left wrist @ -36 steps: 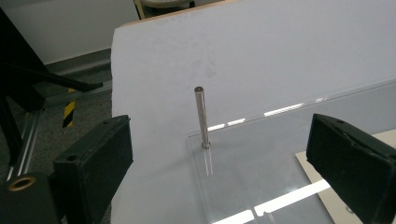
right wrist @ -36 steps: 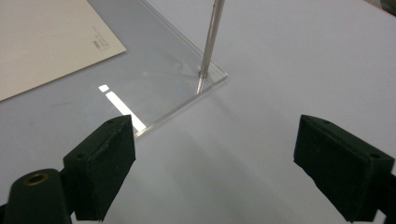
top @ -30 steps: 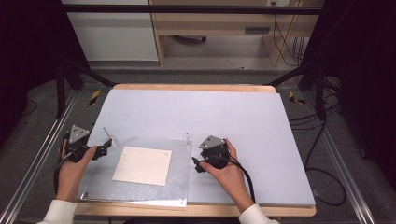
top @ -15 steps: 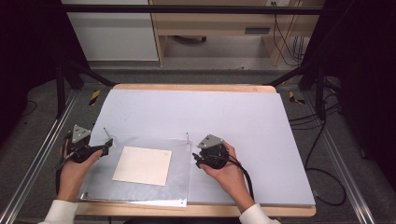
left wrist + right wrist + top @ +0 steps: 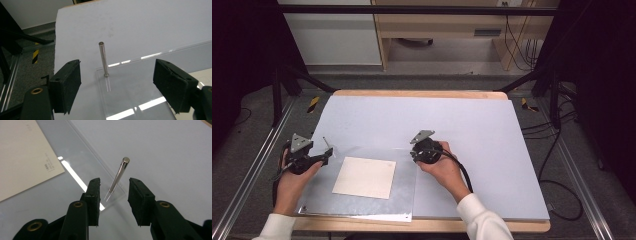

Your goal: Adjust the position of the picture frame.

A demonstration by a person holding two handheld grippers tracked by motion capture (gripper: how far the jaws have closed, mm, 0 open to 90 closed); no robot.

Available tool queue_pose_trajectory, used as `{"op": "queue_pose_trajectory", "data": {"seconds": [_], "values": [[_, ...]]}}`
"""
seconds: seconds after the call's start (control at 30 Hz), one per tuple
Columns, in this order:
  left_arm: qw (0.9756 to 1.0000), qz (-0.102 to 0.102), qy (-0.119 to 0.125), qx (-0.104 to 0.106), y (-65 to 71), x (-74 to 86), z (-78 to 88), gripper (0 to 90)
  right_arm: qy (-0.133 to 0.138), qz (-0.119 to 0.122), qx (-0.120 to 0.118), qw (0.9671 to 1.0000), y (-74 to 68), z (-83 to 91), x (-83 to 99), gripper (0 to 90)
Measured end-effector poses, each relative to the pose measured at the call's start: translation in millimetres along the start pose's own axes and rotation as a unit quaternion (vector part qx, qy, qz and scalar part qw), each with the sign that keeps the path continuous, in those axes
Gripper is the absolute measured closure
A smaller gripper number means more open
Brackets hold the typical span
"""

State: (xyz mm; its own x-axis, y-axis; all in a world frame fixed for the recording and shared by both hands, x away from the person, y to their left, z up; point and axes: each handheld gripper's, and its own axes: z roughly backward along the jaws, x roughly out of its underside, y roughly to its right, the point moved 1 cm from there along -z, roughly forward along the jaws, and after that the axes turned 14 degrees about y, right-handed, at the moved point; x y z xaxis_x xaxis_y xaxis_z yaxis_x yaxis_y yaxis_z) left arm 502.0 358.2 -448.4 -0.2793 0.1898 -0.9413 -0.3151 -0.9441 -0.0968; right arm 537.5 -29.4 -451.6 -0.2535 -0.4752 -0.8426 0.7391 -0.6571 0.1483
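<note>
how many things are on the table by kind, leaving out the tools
metal pins: 2, one at the far left corner and one at the far right corner of the clear sheet
clear plastic sheet: 1
paper sheet: 1
total: 4

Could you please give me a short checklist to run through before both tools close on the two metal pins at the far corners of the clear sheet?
1. Left pin stands upright at the corner of the clear sheet: ok.
2. Left tool brackets its pin, pads apart from it: ok; its jaws have just been closing.
3. Right pin lies between the jaws of the right tool: ok, not yet gripped; those jaws have just been closing too.
4. Paper card lies flat on the sheet, away from both pins: ok.
5. Pins seated firmly in the sheet: cannot tell.
</note>
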Motion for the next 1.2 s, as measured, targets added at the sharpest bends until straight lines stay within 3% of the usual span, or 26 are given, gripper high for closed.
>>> {"op": "queue_pose_trajectory", "data": {"seconds": [0.23,0.63,0.8,0.87,0.93,1.0,1.1,1.2], "values": [[1.0,-0.003,0.0,0.002,2.0,-1.1,-0.4,24.9,-0.003,-0.034,-0.012,0.9993,2.9,-23.9,-2.5,71.9],[0.9999,0.01,-0.002,0.002,-1.7,1.5,-0.6,29.3,-0.011,-0.045,-0.014,0.9988,7.6,-32.0,2.1,84.4],[1.0,0.006,0.003,0.003,-3.6,2.8,-3.4,37.0,-0.011,-0.051,-0.02,0.9984,9.4,-31.8,2.8,85.3],[0.9999,0.004,0.009,0.008,-4.1,2.0,-7.1,45.0,-0.01,-0.055,-0.021,0.9982,9.7,-32.0,2.8,85.3],[1.0,0.0,0.005,-0.001,-5.4,0.2,-13.0,49.4,-0.011,-0.055,-0.023,0.9981,10.4,-32.0,2.7,85.3],[0.9999,0.008,0.005,-0.004,-8.4,-0.7,-20.1,50.1,-0.012,-0.056,-0.024,0.9981,10.7,-32.0,2.6,85.3],[0.9999,0.017,-0.004,-0.001,-12.4,1.4,-30.5,55.7,-0.014,-0.055,-0.026,0.998,11.1,-32.4,2.1,85.3],[0.9999,0.011,-0.007,0.004,-14.8,4.8,-37.1,63.1,-0.02,-0.056,-0.027,0.9979,11.5,-32.6,1.0,85.3]]}}
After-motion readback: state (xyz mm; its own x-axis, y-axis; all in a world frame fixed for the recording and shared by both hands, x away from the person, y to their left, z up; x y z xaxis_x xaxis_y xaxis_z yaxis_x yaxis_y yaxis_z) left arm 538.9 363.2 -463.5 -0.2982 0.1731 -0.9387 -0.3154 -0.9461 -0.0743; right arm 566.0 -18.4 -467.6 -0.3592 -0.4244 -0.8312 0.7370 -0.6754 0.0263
